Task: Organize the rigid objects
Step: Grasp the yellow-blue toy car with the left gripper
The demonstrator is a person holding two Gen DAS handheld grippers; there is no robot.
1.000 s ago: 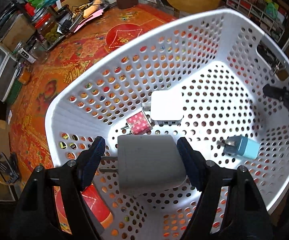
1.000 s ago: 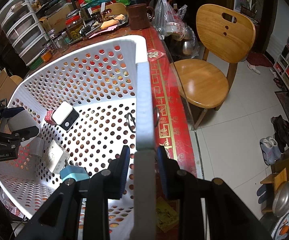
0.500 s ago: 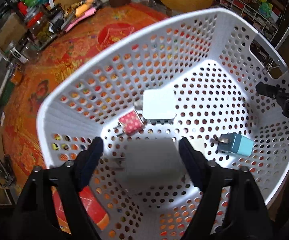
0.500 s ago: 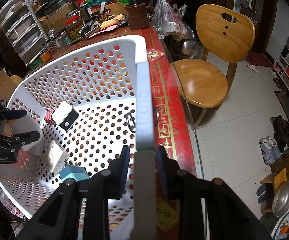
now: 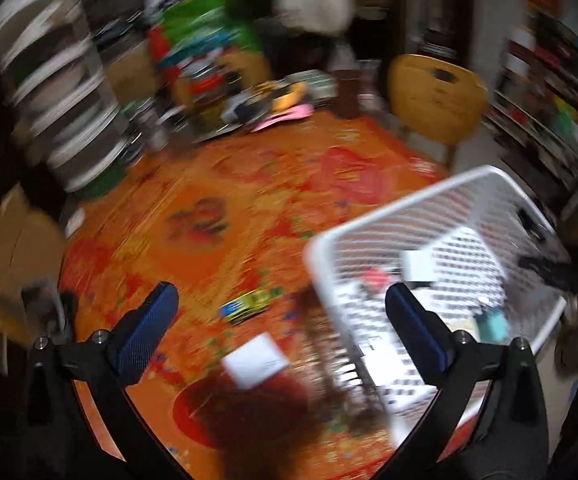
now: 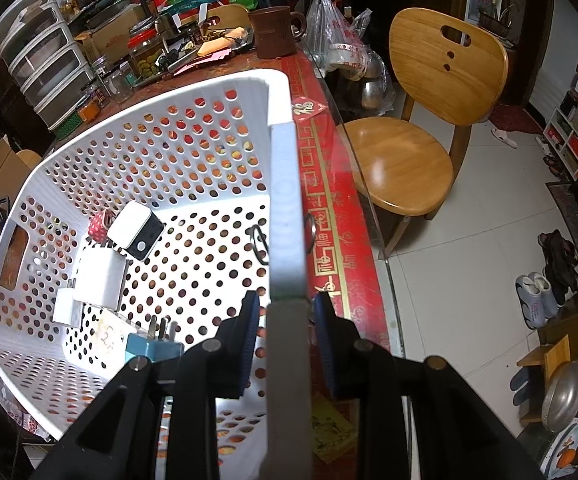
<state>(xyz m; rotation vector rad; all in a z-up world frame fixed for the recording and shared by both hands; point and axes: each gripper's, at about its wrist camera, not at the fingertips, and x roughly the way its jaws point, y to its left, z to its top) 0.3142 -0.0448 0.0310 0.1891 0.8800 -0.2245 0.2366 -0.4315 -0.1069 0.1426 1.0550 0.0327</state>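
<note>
Basket: one white plastic basket, walls and floor perforated with round holes, a slot handle in its far end; it sits on the table.
Right gripper: jaws closed on the basket's near rim, one blue ribbed pad on each side of the wall.
Left gripper: jaws spread wide with nothing between them, over the table beside the basket; this view is badly motion-blurred.
Chargers in basket: five boxy plug adapters counted in the right wrist view.
White charger: large, smooth, square block near the basket's left end, resting on a smaller white adapter.
Black-and-white charger: white shell, black face with a round white dot.
Red charger: small, red with pale dots, touching the black-and-white one.
Blue charger: teal body, three metal prongs pointing up.
Table items: one white card-like piece and one yellow-green flat item, both blurred.
Tablecloth: red with gold pattern and Chinese characters.
Chair: one, wooden, rounded seat and back.
Writing: too small to read.
</note>
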